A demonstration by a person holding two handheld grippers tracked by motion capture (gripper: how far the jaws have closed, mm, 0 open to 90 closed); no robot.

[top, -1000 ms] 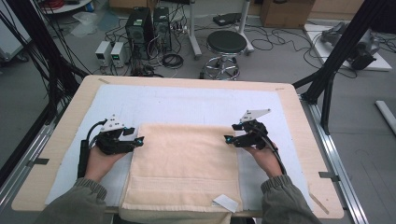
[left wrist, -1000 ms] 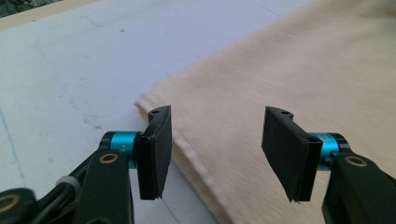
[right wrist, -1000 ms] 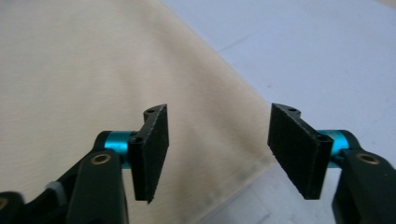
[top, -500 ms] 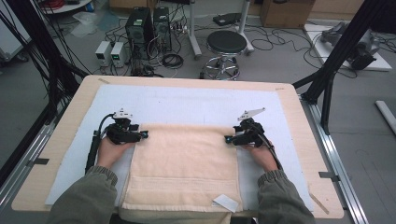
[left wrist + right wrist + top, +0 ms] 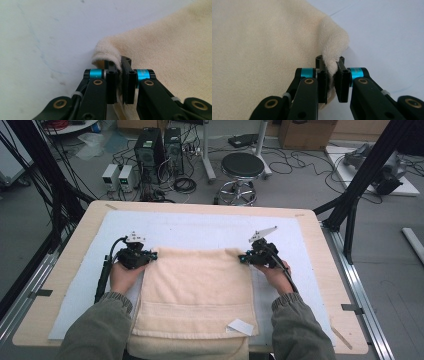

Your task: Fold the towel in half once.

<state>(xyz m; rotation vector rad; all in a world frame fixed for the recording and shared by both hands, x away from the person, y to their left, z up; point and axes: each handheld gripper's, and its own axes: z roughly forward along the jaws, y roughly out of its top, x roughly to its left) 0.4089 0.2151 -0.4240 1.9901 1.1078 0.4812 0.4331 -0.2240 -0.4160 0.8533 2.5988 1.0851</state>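
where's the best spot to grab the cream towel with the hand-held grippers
At its two far corners, each approached from its outer side, level with the mat. The towel lies flat, so only edges and corners give the jaws a fold to pinch. The left hand-held gripper and right hand-held gripper are already shut on those bunched corners.

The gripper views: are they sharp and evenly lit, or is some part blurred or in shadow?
Left gripper view: the towel corner at the left tongs is fairly sharp; the nearest black links are soft; light is even, without glare. Right gripper view: the pinched towel fold at the right tongs is crisp, with a soft shadow on the white mat beside it. High view: grainier, table edges slightly bowed.
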